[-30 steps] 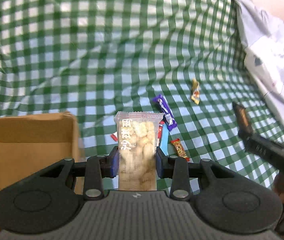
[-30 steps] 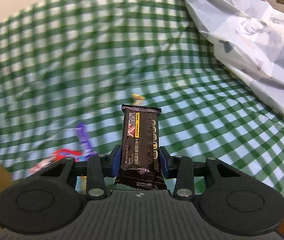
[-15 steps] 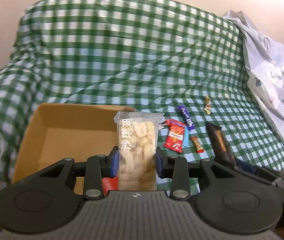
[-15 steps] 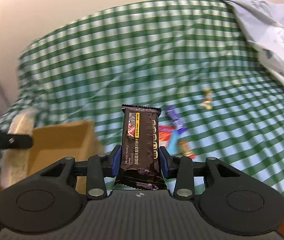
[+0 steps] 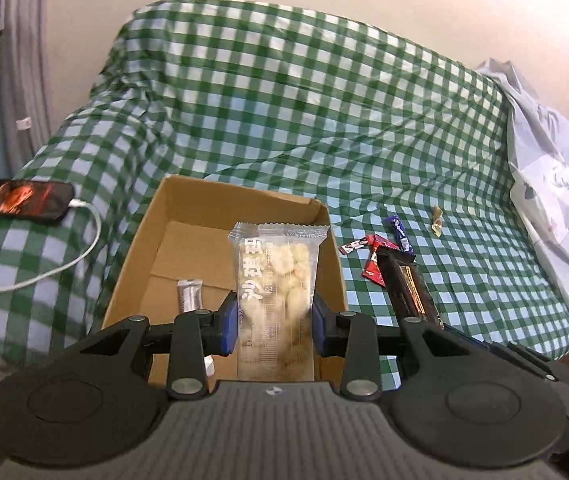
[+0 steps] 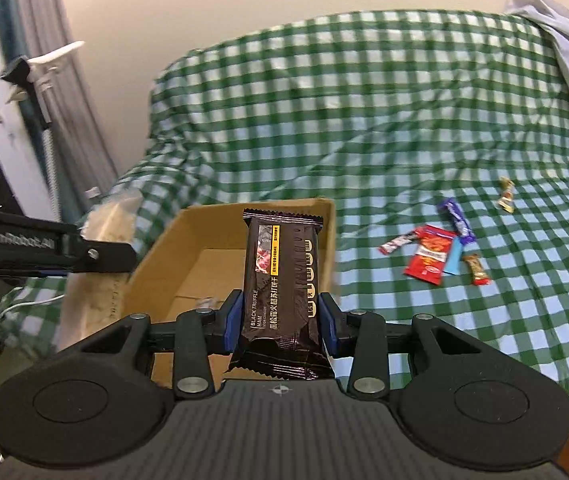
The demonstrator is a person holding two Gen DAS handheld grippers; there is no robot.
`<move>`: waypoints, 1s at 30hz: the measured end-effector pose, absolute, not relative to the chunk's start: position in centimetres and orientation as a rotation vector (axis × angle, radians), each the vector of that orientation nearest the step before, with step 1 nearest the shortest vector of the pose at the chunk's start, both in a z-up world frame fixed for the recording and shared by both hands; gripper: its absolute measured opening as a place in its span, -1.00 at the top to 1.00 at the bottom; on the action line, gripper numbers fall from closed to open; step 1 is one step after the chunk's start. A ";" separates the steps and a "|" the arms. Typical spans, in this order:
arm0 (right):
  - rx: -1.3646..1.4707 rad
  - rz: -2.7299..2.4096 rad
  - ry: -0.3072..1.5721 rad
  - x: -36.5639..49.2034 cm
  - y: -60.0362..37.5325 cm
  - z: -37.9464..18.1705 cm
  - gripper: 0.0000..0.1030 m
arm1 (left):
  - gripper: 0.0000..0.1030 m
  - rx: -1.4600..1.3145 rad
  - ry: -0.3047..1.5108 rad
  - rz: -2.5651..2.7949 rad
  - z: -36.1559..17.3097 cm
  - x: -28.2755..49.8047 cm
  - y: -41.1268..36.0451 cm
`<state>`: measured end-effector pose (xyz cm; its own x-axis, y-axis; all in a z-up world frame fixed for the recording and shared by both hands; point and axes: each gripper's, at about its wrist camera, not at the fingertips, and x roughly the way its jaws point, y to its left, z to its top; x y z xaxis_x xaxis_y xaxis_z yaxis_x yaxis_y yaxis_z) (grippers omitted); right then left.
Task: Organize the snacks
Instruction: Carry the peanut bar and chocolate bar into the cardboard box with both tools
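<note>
Over the open brown cardboard box (image 5: 146, 240), left gripper (image 5: 274, 322) clamps a clear packet of pale puffed snacks (image 5: 276, 280) upright between blue pads. Right gripper (image 6: 280, 326) pinches a dark brown "Black Truffle Ham" cracker pack (image 6: 280, 276), also upright, near the box's right wall. Small silver wrapper (image 5: 189, 294) lies on the box floor. Right of the box, loose on green-and-white checked cloth (image 5: 284, 100): red sachet (image 6: 428, 258), purple bar (image 6: 457, 220), small gold candy (image 6: 505, 198). Left of the box, a lit phone (image 5: 26, 196) with white cable (image 5: 64, 266).
</note>
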<state>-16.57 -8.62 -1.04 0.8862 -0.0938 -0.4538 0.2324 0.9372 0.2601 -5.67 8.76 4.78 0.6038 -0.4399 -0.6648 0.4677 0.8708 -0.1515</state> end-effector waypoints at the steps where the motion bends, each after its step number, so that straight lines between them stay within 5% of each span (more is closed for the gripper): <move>1: 0.303 -0.166 0.444 -16.9 -8.1 -0.8 0.20 | 0.23 0.027 0.752 -0.523 4.9 -6.1 9.4; 30: 0.241 -0.147 0.526 -17.4 -3.4 -0.4 0.20 | 0.23 -0.011 0.806 -0.480 2.9 -5.1 13.9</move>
